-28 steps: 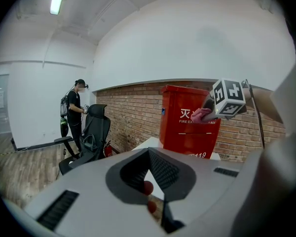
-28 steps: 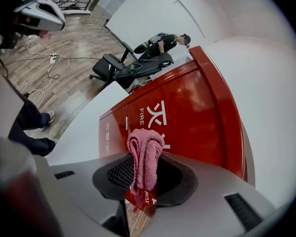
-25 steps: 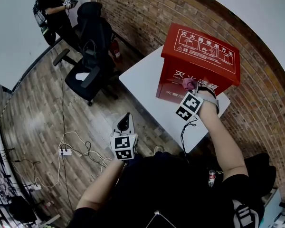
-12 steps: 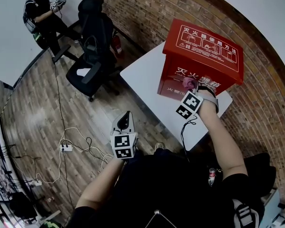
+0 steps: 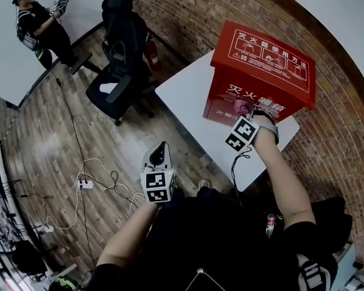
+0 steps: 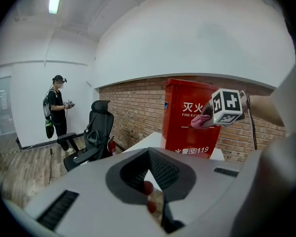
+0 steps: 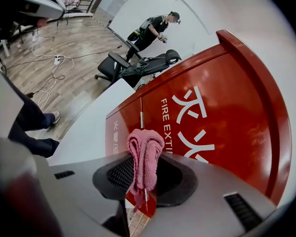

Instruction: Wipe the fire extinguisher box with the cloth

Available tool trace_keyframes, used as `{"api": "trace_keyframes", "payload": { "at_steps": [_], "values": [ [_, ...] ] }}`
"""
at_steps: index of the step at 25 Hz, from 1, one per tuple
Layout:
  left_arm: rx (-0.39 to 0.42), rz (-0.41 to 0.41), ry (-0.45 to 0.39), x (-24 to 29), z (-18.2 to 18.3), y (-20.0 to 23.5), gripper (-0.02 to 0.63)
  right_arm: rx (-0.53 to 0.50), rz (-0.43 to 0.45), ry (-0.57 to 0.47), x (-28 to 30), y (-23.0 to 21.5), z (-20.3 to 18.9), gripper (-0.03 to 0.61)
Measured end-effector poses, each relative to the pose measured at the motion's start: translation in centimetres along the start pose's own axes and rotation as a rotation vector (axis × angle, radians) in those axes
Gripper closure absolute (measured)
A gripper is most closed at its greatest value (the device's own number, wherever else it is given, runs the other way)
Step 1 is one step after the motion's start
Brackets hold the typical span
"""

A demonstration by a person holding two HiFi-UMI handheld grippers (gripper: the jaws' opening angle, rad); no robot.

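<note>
Clenching the pink cloth (image 7: pixel 144 144) in the right gripper (image 7: pixel 145 167) fingers (image 7: pixel 116 174), just ahead against the fire extinguisher box (image 7: pixel 212 107) front on the bench (image 5: pixel 188 96). Holding the left gripper (image 6: pixel 148 154) well back, fingers (image 6: pixel 164 169) closed on nothing. Could shove the unbraced box along, or lose the cloth, by pressing hard.

Red fire extinguisher box (image 5: pixel 261 71) fills the far right of the white desk (image 5: pixel 182 99). Its front face sits right at the right claw (image 5: pixel 242 109), which is clamped on the pink cloth (image 7: pixel 144 152). Bare desk left of the box is free. Brick wall (image 5: pixel 188 17) stands behind the box. Left claw (image 5: pixel 159 151), jaws together, hangs over open floor. Black chair (image 5: pixel 118 59) and floor cables (image 5: pixel 97 180) are well apart to the left.
</note>
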State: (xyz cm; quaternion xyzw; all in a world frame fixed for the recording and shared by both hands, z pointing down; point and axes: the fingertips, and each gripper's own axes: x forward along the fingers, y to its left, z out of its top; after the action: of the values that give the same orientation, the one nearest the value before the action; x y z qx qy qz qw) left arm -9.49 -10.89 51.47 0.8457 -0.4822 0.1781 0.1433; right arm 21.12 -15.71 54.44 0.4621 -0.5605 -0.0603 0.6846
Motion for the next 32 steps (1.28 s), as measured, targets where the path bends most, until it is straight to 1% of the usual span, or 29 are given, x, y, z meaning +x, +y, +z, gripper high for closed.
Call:
{"api": "trace_keyframes", "payload": {
  "at_steps": [9,25,32],
  "values": [
    [-0.005,0.01,0.012,0.4,-0.4,0.1,0.586,0.008,0.024,-0.006,1.2,0.9,0.1,0.472],
    [-0.018,0.018,0.022,0.4,-1.0,0.0,0.586,-0.003,0.02,-0.002,2.4,2.4,0.2,0.472],
    [-0.022,0.023,0.032,0.6,-1.4,0.0,0.586,0.008,0.046,0.009,3.5,3.5,0.1,0.472]
  ]
}}
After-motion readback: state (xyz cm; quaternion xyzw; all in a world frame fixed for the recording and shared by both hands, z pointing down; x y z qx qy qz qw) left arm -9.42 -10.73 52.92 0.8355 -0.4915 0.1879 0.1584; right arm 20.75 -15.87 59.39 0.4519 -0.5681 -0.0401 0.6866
